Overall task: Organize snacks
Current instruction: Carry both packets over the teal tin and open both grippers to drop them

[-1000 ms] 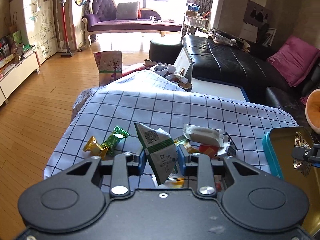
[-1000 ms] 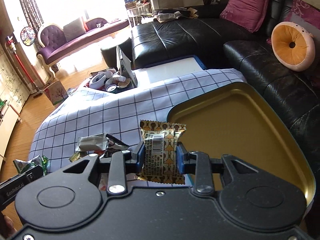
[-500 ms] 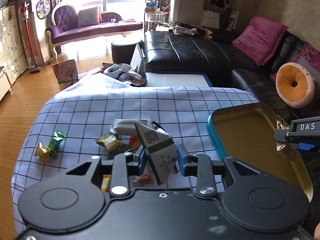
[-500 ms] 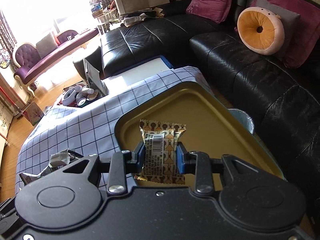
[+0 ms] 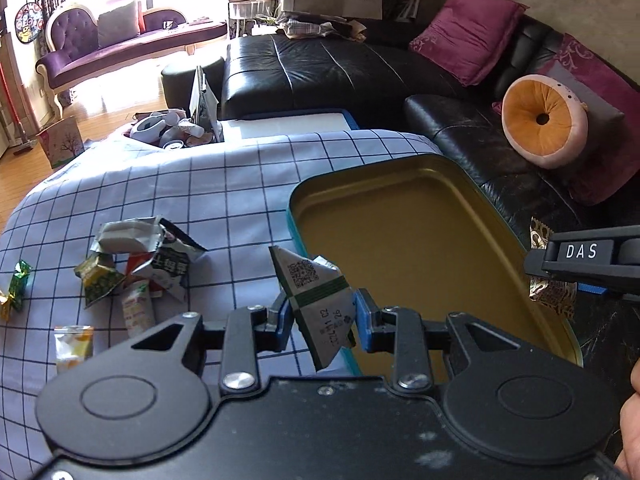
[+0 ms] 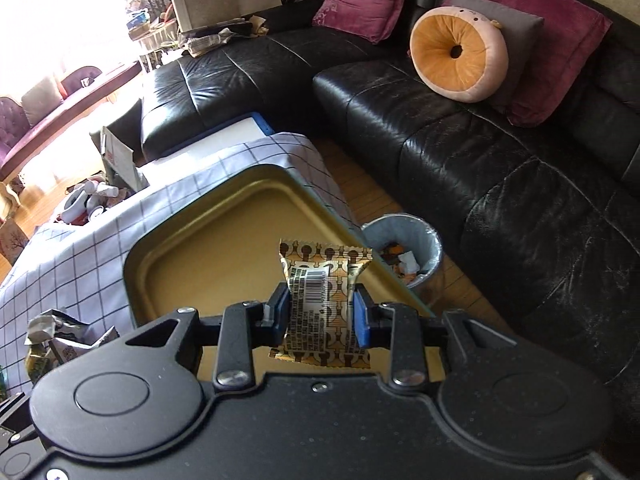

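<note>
A crinkled grey triangular packet (image 5: pixel 316 304) with a QR code sits pinched in the left gripper (image 5: pixel 322 316) jaws. The right gripper (image 6: pixel 320 314) jaws clamp a glossy gold patterned wrapper (image 6: pixel 324 300), just above the smooth gold-lined tin (image 6: pixel 208 264).

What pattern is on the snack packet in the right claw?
A gold snack packet with a repeating brown motif and a white barcode label, clearest in the right wrist view.

A glossy gold metal tin (image 5: pixel 420 248), a matt checked cloth (image 5: pixel 200 184), shiny foil wrappers (image 5: pixel 140 264) and a creased black leather sofa (image 6: pixel 480 160) were seen.
</note>
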`<state>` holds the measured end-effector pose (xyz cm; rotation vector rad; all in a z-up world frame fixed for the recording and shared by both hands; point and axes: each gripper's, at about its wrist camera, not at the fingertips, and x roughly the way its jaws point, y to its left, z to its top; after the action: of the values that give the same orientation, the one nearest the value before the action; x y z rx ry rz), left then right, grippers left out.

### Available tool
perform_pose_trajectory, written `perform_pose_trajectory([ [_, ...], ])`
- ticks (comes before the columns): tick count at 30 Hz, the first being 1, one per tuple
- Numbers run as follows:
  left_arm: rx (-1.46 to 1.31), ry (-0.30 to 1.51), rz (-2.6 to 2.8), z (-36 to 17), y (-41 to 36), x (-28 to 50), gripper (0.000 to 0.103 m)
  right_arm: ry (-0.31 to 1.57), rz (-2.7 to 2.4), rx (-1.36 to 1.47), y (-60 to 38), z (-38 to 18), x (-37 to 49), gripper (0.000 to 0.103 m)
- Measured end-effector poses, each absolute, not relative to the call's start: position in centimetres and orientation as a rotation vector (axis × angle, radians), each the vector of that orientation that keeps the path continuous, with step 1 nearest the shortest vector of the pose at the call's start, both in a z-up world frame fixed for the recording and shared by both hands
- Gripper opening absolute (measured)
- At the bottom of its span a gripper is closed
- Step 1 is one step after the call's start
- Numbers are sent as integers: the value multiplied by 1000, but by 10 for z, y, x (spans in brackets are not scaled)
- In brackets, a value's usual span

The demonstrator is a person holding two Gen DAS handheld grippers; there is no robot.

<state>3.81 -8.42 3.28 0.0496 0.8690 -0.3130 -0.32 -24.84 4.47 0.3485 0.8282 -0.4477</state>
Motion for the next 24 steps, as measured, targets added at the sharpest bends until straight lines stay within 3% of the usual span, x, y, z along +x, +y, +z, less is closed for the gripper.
perform_pose_trajectory([
  [24,64,854,-321,31,-106,31,32,847,-437,378,-261,46,-15,45],
])
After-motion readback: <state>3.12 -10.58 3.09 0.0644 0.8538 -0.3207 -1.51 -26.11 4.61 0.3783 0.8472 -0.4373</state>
